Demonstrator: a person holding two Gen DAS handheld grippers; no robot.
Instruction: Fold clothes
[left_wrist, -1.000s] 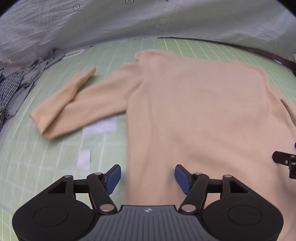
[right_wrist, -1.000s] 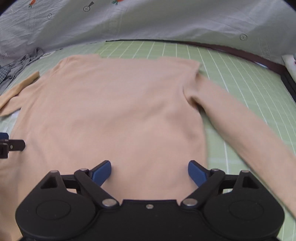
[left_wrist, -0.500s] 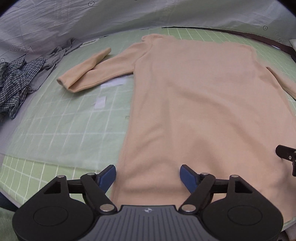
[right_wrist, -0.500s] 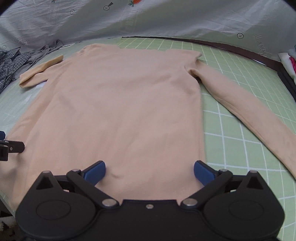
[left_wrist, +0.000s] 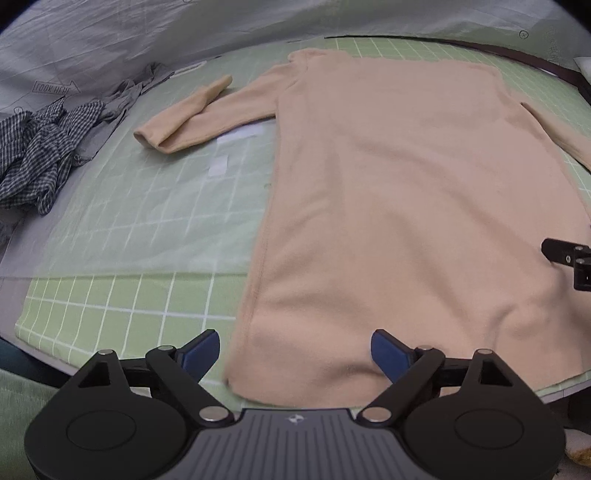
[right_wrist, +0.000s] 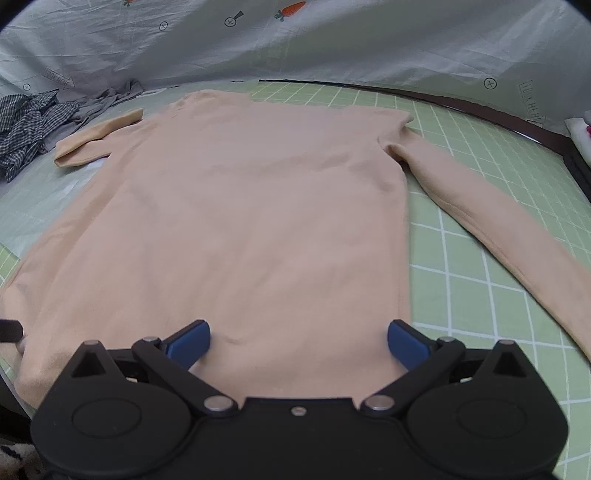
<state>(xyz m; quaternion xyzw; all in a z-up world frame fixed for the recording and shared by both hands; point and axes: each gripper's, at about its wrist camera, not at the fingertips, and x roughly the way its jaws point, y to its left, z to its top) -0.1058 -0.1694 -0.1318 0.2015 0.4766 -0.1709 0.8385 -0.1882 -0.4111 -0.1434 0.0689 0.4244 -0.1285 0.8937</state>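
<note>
Sweater farther off, right sleeve cropped

Peach sweater, green white-gridded mat, navy-white checked shirt.

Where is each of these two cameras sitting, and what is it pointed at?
Left wrist: on the left gripper, looking down over the peach sweater's hem corner; own open jaws, right gripper's tip at the edge.
Right wrist: on the right gripper, over the hem's other end; own open jaws.
Shared: sweater, green grid mat, checked clothes pile.
</note>
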